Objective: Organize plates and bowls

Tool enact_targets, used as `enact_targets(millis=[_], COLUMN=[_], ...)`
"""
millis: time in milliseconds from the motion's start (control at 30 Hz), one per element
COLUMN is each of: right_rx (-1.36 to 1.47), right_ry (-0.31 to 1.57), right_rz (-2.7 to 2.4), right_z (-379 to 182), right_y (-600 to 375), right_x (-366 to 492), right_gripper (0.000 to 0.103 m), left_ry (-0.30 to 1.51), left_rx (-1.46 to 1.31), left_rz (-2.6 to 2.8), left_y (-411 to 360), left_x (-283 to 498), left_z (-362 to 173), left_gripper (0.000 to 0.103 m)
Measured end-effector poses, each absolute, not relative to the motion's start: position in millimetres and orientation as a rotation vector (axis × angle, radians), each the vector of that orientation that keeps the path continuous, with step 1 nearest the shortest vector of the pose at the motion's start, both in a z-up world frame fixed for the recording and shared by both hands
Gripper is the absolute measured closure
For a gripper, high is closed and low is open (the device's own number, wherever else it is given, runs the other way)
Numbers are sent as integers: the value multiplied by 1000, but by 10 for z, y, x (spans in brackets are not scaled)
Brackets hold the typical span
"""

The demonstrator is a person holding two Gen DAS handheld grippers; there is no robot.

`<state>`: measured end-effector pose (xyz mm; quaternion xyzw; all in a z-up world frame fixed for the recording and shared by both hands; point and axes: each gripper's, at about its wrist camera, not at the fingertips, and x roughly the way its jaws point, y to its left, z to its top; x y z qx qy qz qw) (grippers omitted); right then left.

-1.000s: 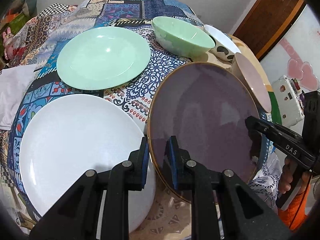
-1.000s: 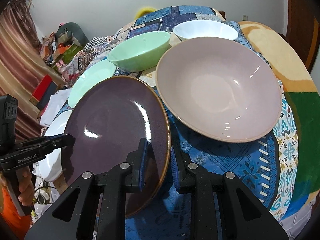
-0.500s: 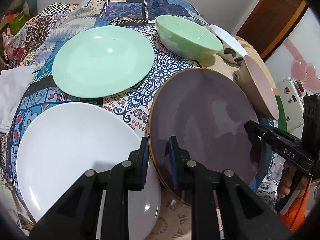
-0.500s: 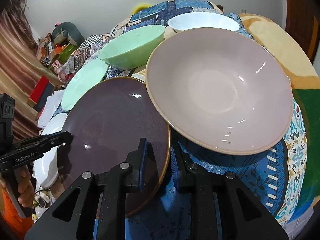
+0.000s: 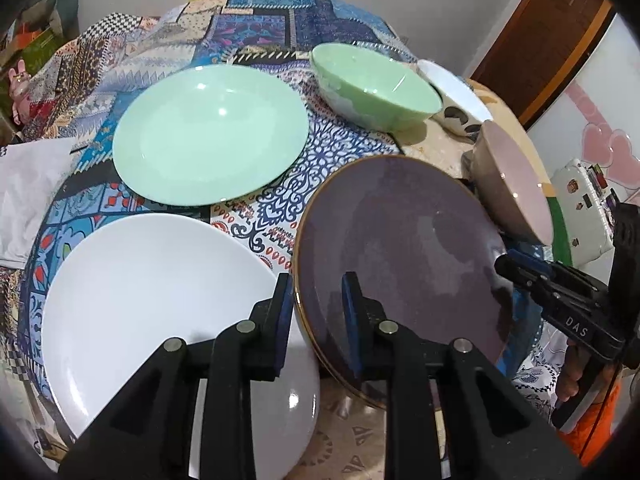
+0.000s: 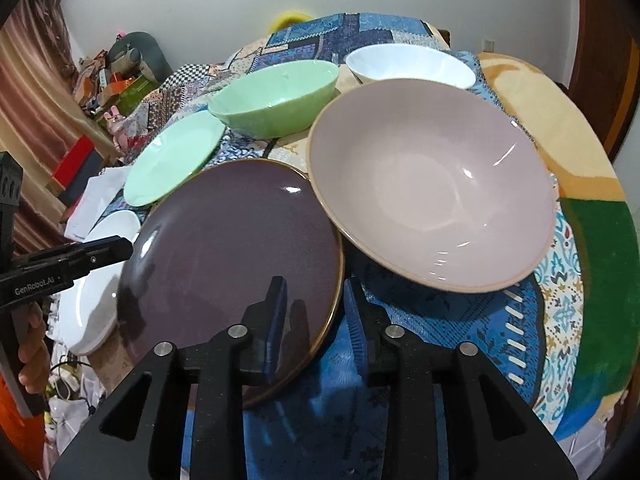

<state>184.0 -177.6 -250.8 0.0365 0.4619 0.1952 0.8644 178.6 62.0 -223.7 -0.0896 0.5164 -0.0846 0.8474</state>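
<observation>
Left wrist view: three plates point(image 5: 208, 136); three bowls point(image 5: 376, 88).

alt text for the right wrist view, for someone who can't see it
The right gripper is opening around the rim of a purple plate on a patterned cloth. A pink bowl sits right of the plate, a green bowl behind.
</observation>
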Motion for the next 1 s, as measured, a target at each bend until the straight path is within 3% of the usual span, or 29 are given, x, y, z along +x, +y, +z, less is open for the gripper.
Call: enact_targets(millis=[67, 167, 433, 567, 1000], right_rx=[84, 84, 69, 55, -14], right_ry=[954, 926, 855, 837, 877], right_rz=[411, 418, 458, 493, 610], right_z=[-2455, -2363, -2097, -2040, -2203], right_y=[-1774, -1754, -1550, -1368, -588], right_x=[1814, 1770, 1648, 1624, 1646], right_gripper=[68, 61, 46, 45, 45], left_ry=[1067, 1017, 931, 914, 915], left_rx=[-191, -163, -140, -160, -222], left_rz=[-176, -153, -110, -82, 68], left_y=[619, 610, 716, 861, 1573], left_x=[1741, 1649, 1382, 1275, 927], left_z=[-2162, -2029, -1743, -1655, -1768], left_gripper=[63, 51, 33, 21, 18])
